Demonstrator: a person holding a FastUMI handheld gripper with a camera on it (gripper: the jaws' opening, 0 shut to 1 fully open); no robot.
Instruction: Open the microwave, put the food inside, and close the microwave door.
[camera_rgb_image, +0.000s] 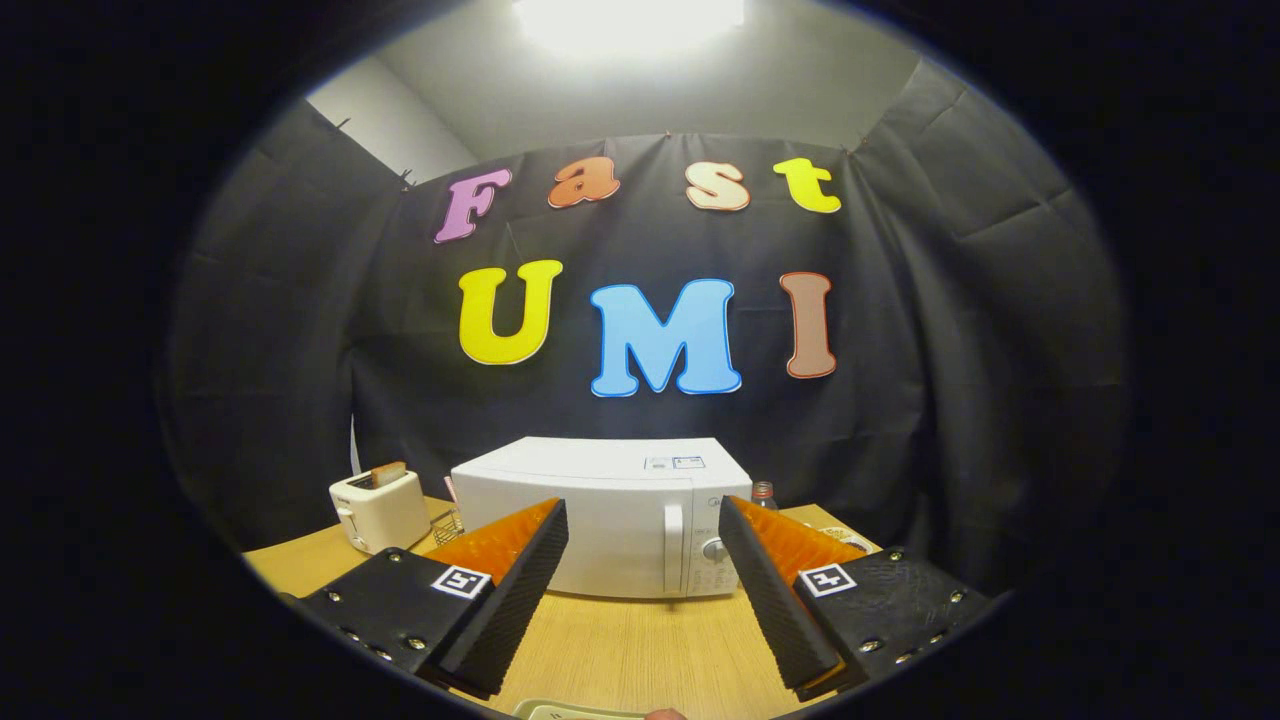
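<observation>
a: where does it stand?
b: the microwave (610, 515) sits shut on the worktop (620, 650), beyond the tool (640, 530), whose fingers are spread apart and empty
a: best approach?
b: hook one finger behind the door handle (673, 548), then pull in an arc

Fisheye gripper view, level and facing the microwave (610, 515) front, from near, above the table (620, 650).
</observation>
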